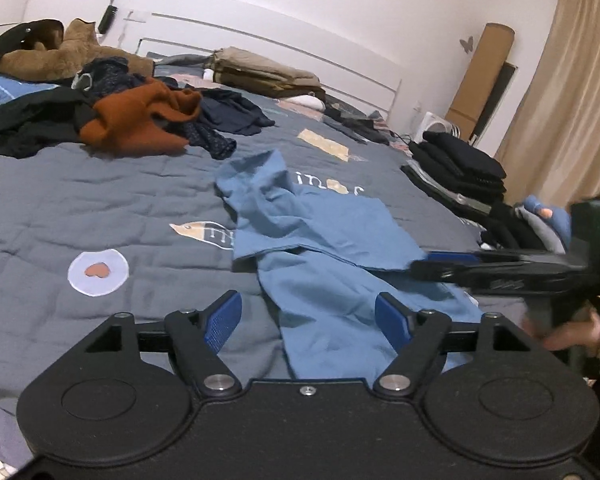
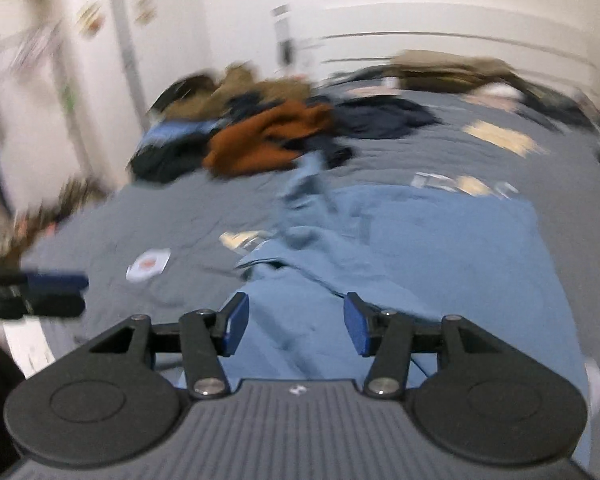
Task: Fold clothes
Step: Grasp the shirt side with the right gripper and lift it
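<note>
While both my grippers stand spread and empty, the blue garment (image 1: 320, 240) stretches toward twelve o'clock from my left gripper (image 1: 308, 320); my right gripper (image 2: 296, 324) hovers directly over it.

So the shirt (image 1: 320, 232) is lying crumpled on the bed (image 1: 100, 200) right in front of my fingers. The unsorted pile (image 1: 140, 120) sits behind it to the left, folded stacks (image 1: 460, 172) along the right edge, another stack (image 1: 260, 72) by the headboard.
</note>
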`<action>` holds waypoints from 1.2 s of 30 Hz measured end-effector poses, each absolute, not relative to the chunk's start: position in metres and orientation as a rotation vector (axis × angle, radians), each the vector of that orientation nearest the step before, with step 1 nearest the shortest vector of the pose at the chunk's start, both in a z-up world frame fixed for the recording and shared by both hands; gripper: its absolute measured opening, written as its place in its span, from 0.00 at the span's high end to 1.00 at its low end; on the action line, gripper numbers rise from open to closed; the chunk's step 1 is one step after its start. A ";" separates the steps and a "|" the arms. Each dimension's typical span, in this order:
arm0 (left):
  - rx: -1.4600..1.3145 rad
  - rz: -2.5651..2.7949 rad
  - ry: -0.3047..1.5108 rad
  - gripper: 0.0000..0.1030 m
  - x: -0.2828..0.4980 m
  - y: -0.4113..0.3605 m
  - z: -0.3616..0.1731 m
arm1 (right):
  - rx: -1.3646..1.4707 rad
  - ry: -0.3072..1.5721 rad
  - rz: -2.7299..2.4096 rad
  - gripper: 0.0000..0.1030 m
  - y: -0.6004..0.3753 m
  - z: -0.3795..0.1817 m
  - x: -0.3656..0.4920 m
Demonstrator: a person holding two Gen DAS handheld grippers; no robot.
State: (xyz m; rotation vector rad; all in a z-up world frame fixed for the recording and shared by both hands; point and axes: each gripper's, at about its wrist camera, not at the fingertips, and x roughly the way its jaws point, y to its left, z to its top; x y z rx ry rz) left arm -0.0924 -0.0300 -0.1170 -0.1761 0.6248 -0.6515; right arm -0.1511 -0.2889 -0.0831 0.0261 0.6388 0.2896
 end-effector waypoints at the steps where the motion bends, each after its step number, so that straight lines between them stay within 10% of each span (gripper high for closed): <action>1: -0.180 -0.651 0.620 0.29 -0.092 -0.027 -0.116 | -0.001 0.650 0.314 0.50 -0.280 -0.083 -0.141; 25: -0.249 -0.620 0.649 0.29 -0.062 0.013 -0.119 | -0.592 0.824 0.483 0.51 -0.174 -0.147 -0.013; 29: -0.251 -0.614 0.650 0.29 -0.062 0.012 -0.119 | -0.539 0.821 0.457 0.95 -0.181 -0.146 -0.006; 36: -0.232 -0.601 0.649 0.29 -0.062 0.009 -0.120 | -0.184 0.609 0.317 0.97 -0.247 -0.084 -0.008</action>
